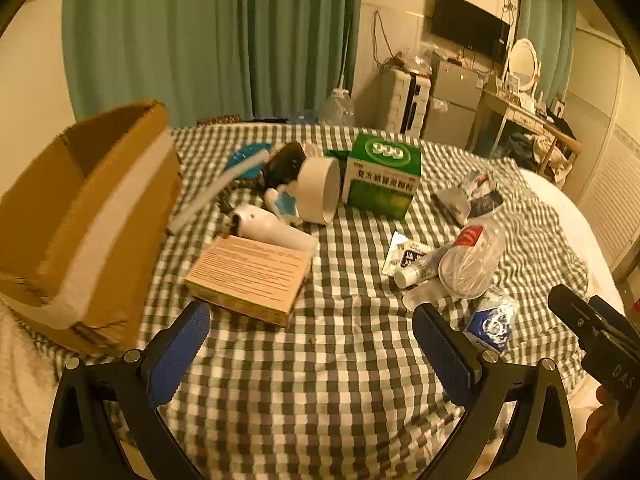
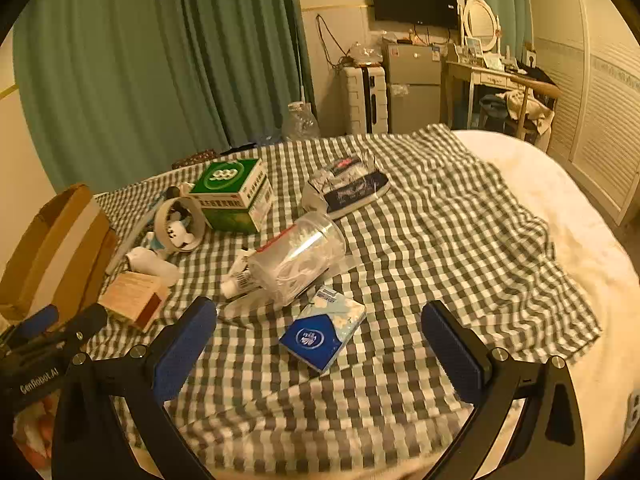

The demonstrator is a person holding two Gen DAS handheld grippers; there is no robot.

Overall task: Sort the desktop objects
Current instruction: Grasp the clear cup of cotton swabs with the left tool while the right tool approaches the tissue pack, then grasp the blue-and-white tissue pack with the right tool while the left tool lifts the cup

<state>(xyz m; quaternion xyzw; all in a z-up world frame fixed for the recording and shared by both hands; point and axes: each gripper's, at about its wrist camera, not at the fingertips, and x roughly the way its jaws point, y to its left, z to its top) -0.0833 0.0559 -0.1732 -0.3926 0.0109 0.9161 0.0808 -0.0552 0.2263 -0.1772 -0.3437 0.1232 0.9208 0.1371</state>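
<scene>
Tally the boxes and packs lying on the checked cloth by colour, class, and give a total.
Brown open cardboard box: 1
Green medicine box with white label: 1
Tan flat printed box: 1
Blue tissue pack with flower print: 1
Total: 4

Colours on a cluttered bed
Grey-and-white checked cloth (image 2: 400,240); green medicine box (image 2: 234,196) at ten o'clock; blue tissue pack (image 2: 322,330) centre; teal curtains (image 2: 160,60) at twelve.

green box (image 1: 383,176): "999"; left hand-held gripper (image 2: 38,384): perhaps "GenRobot.AI"
</scene>
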